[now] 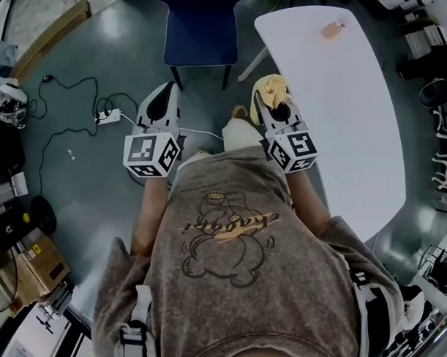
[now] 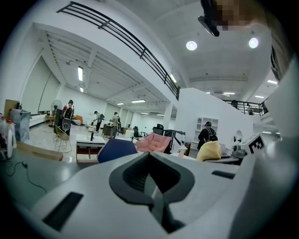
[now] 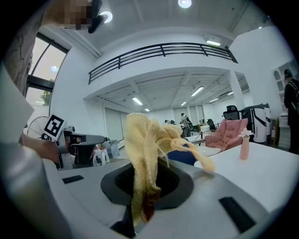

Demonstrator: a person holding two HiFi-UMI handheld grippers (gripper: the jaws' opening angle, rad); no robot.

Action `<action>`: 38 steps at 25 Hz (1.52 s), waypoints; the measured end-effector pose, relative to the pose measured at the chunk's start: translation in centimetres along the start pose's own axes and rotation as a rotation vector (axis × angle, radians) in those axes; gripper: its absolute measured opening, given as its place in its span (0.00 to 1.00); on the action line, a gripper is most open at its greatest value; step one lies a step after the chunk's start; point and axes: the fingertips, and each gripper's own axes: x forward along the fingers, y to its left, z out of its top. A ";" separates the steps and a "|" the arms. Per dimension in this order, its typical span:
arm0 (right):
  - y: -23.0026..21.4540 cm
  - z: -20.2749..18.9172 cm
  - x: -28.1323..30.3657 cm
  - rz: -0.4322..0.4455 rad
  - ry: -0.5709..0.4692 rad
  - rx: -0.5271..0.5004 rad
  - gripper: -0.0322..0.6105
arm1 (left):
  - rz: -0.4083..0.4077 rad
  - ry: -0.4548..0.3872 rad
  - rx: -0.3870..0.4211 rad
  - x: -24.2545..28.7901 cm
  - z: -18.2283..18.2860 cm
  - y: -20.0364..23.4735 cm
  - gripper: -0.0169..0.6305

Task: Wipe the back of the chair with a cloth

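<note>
Yellow towelling cloth (image 1: 270, 88) is gripped between the jaws of the right gripper (image 1: 274, 110), and its loose end is flopped over the top. This gripper is held just beside the left edge of the white table (image 1: 354, 133). The left gripper (image 1: 160, 114) is held level with it, jaws closed on nothing. The blue chair (image 1: 201, 28) is seen ahead of both grippers, by the table's far-left corner, untouched by the cloth.

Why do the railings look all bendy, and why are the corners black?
Left gripper view: the wide lens bows the railing and leaves black corners, and the ceiling light glares. Right gripper view: the same bending and black corners, and the cloth up close looks a bit soft. Head view: dimmer, with its edges curved too.
</note>
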 end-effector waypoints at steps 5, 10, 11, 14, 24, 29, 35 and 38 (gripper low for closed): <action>-0.8 0.0 2.1 -0.006 0.005 0.006 0.16 | -0.005 0.005 -0.001 1.7 -0.1 1.6 0.04; -3.1 0.6 4.5 0.009 0.014 0.010 0.16 | 0.006 -0.003 -0.007 5.0 0.8 2.7 0.04; -3.6 0.7 5.2 0.011 0.016 0.010 0.16 | 0.009 -0.004 -0.011 5.8 1.0 3.1 0.04; -4.8 1.4 8.1 0.022 0.015 0.012 0.16 | 0.020 0.002 -0.011 8.1 1.4 4.8 0.04; -11.4 6.7 17.0 0.045 -0.013 0.031 0.16 | 0.032 0.013 0.002 18.1 5.2 7.7 0.04; -14.6 9.1 20.7 0.063 -0.029 0.031 0.16 | 0.051 0.015 0.000 22.5 6.8 8.8 0.04; -19.2 10.5 23.4 0.085 -0.021 0.038 0.16 | 0.082 -0.001 -0.008 27.7 8.5 8.8 0.04; -20.7 10.6 24.6 0.102 -0.010 0.045 0.16 | 0.103 -0.007 -0.009 29.5 9.0 8.8 0.04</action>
